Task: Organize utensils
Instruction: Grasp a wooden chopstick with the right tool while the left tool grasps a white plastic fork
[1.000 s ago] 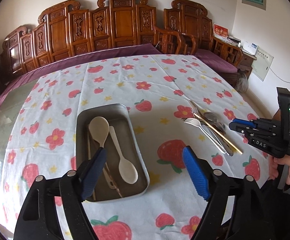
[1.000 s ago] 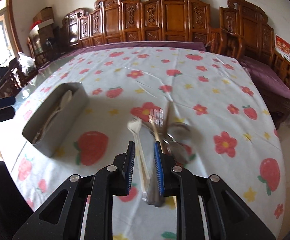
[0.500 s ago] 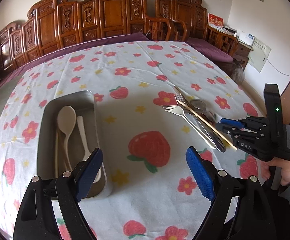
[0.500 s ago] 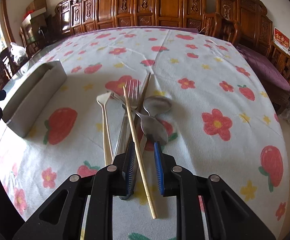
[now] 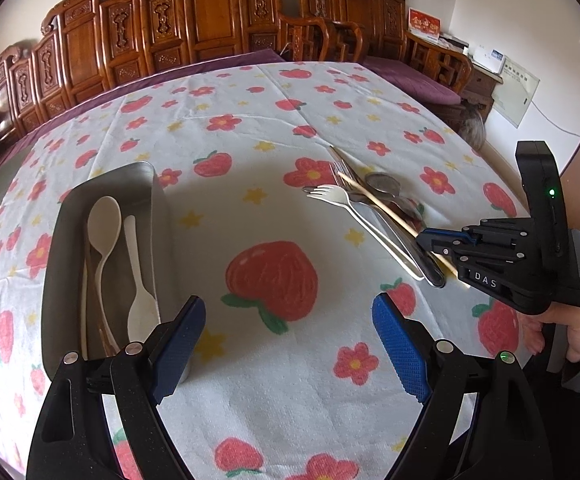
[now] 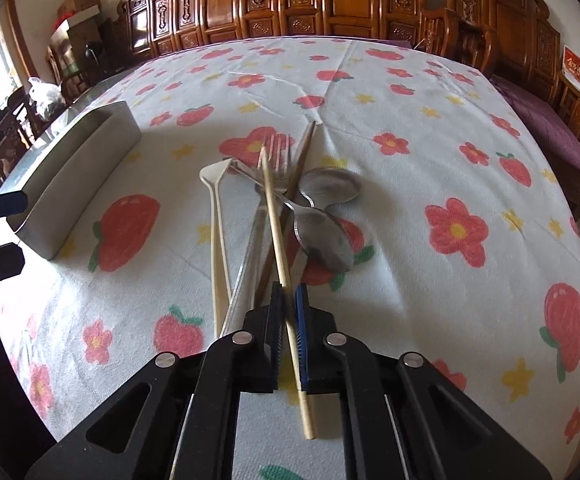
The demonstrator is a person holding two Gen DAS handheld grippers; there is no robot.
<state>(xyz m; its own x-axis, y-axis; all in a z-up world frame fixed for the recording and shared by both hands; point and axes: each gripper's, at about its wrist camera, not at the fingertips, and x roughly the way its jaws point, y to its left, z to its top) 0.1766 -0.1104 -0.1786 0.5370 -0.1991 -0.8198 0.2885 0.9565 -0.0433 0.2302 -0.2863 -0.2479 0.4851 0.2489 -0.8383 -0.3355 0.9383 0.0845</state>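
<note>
A pile of utensils lies on the strawberry tablecloth: a pale wooden chopstick [image 6: 274,216], a cream plastic fork [image 6: 216,220], a metal fork [image 6: 278,148], two metal spoons [image 6: 324,236] and a dark chopstick [image 6: 306,148]. My right gripper [image 6: 289,292] is down at the near end of the pile, jaws closing, with both pads pressed on the pale chopstick [image 5: 374,200]. A metal tray [image 5: 162,240] at the left holds two cream spoons [image 5: 104,220] and some chopsticks. My left gripper [image 5: 286,304] hangs open beside the tray's right wall, nothing between its fingers.
Carved wooden chairs ring the far side of the round table. A person's hand [image 5: 578,332] holds the right gripper [image 5: 424,238] at the table's right edge. The tray's side wall [image 6: 74,168] stands left of the pile, with cloth between them.
My right gripper has sunk onto the utensil pile and its jaws have closed on the pale chopstick. My left gripper has shifted from above the tray to its right side, and lower.
</note>
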